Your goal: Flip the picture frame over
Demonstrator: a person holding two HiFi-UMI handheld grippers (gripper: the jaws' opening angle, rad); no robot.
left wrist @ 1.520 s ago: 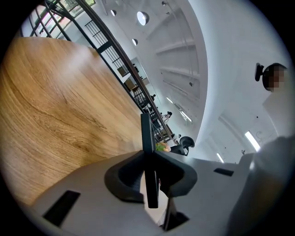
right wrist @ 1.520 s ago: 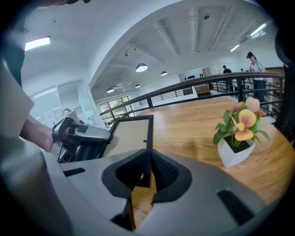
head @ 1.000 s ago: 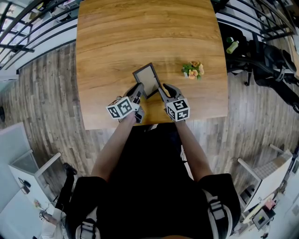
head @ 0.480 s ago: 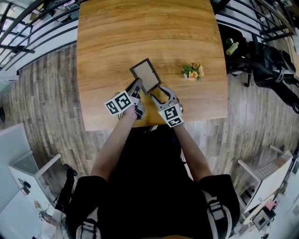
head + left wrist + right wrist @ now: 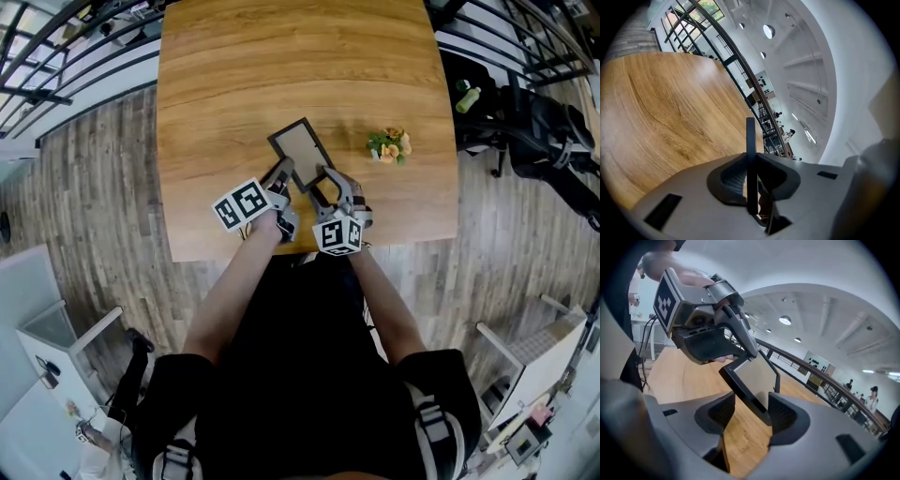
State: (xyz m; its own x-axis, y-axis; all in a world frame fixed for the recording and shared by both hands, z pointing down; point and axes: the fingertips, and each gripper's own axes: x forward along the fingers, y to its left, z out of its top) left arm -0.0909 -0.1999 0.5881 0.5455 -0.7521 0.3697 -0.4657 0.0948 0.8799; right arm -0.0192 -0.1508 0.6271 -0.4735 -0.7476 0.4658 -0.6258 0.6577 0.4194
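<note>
Wooden table [image 5: 234,75] — left gripper [image 5: 283,171] clamps picture frame [image 5: 302,148], near edge hidden.

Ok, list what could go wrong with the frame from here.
1. Only the left tool clamps the frame, by one thin edge; it could pivot or slip onto the table.
2. The right tool has just been opening, and the frame's edge sits unpressed between its jaws; regripping could knock the frame out of the left grip.

One picture frame [image 5: 302,148], two grippers, the left gripper [image 5: 284,170] and the right gripper [image 5: 331,184], one small bunch of flowers [image 5: 389,144], one wooden tabletop [image 5: 281,66], one green bottle [image 5: 466,95]
</note>
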